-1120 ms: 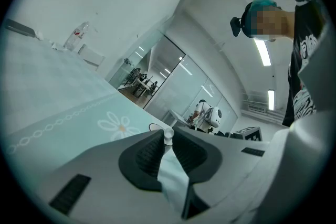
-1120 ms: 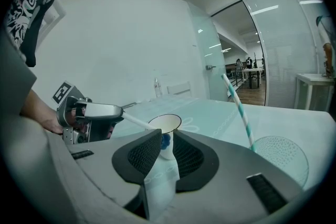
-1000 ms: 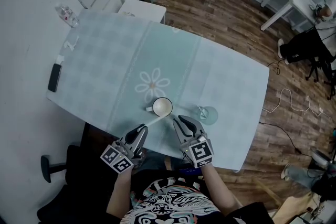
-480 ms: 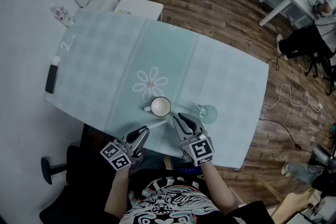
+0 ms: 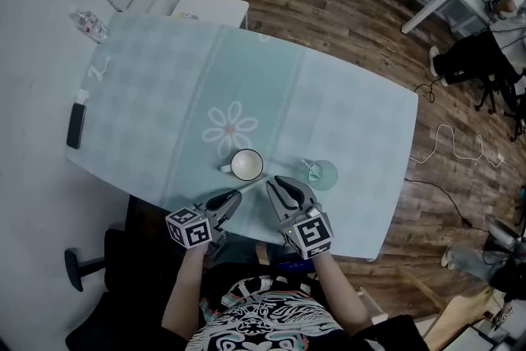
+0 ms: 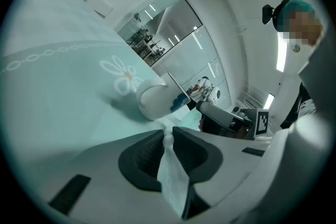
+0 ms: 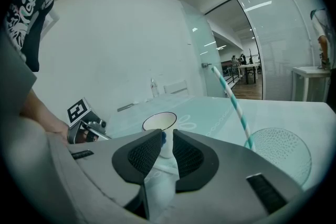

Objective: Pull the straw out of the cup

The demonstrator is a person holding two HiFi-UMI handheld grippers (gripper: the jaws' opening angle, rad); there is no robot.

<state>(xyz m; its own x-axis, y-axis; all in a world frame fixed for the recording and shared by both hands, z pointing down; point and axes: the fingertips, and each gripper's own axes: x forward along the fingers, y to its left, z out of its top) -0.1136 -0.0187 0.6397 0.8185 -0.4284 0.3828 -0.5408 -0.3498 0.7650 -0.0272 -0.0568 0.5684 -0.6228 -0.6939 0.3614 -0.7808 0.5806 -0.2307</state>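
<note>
Pale teal cloth with one white flower print [image 5: 234, 130] covers the tabletop [image 5: 148, 86]. Two drinking vessels stand near its front edge. One is a white mug [image 5: 249, 165], white inside. To its right is a clear glass cup [image 5: 326, 176] holding one teal-and-white striped straw [image 7: 234, 101], which leans out over the rim. A second, plain white straw [image 6: 168, 138] is out of both vessels, just in front of the mug. Its end sits between the tips of the left gripper [image 6: 168, 132], whose jaws have just been easing apart, though the pads touch the straw on either side. The right gripper [image 7: 167, 135] hovers in front of the gap between mug and glass cup, its jaws a narrow gap apart with nothing in them. Each gripper carries one cube [image 5: 187, 228] with square black-and-white markers. One clear bottle [image 5: 89, 24] lies by the far left corner, and one dark flat device [image 5: 76, 125] lies at the left edge.
</note>
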